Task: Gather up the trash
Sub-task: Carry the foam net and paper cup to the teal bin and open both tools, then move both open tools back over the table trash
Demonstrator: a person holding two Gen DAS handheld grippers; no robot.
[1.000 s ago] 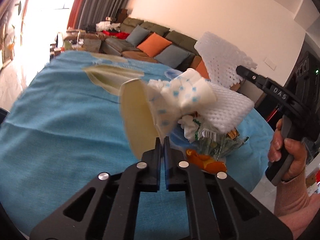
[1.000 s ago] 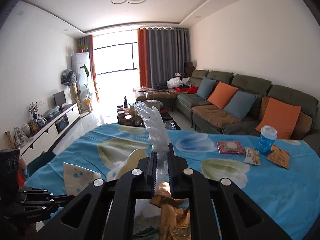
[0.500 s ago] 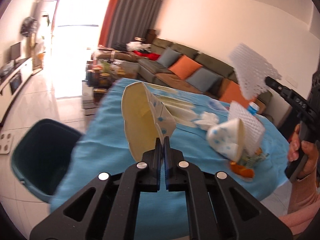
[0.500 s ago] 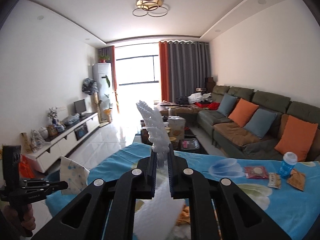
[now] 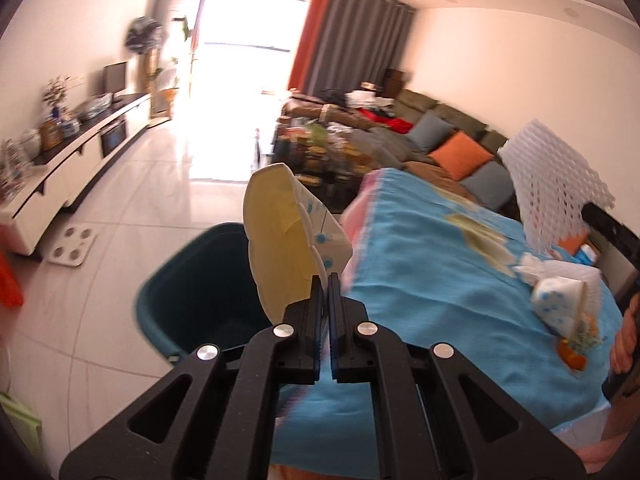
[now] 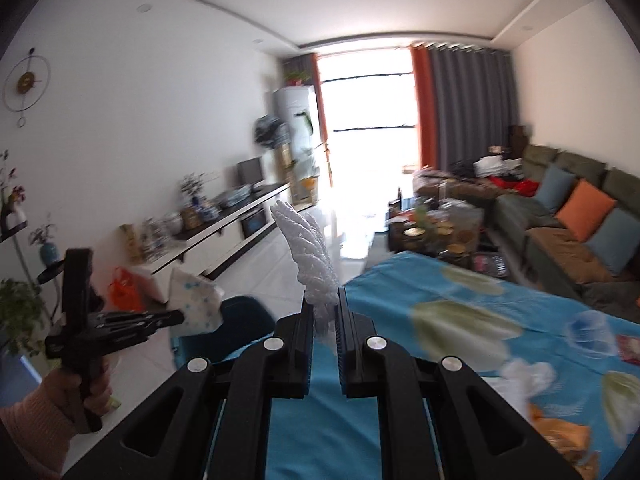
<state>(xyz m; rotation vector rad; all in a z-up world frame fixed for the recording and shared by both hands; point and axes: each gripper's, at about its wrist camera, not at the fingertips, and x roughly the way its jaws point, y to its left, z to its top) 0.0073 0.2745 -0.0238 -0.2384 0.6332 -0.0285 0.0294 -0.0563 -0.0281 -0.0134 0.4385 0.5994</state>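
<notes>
My left gripper point(image 5: 325, 280) is shut on a flattened paper cup point(image 5: 280, 236), cream inside and white with blue dots outside, held over the rim of a dark teal bin point(image 5: 192, 292) on the floor. The same cup point(image 6: 194, 304) and the left gripper point(image 6: 178, 316) show at the left of the right wrist view, above the bin point(image 6: 244, 316). My right gripper point(image 6: 323, 300) is shut on a white foam fruit net point(image 6: 308, 256), also seen as the net point(image 5: 556, 188) at the right of the left wrist view. More trash point(image 5: 568, 312) lies on the blue tablecloth point(image 5: 440, 280).
The table point(image 6: 400, 320) with the blue cloth stands right of the bin. White tissue point(image 6: 528, 376) and orange wrappers point(image 6: 560, 432) lie on it. A white scale point(image 5: 74, 246) lies on the tiled floor. A TV cabinet point(image 5: 80, 160) lines the left wall, a sofa point(image 6: 580, 216) the right.
Both grippers have swung left, away from the trash pile on the table toward the floor. The teal bin has come into view under the cup. Both grips are unchanged.
</notes>
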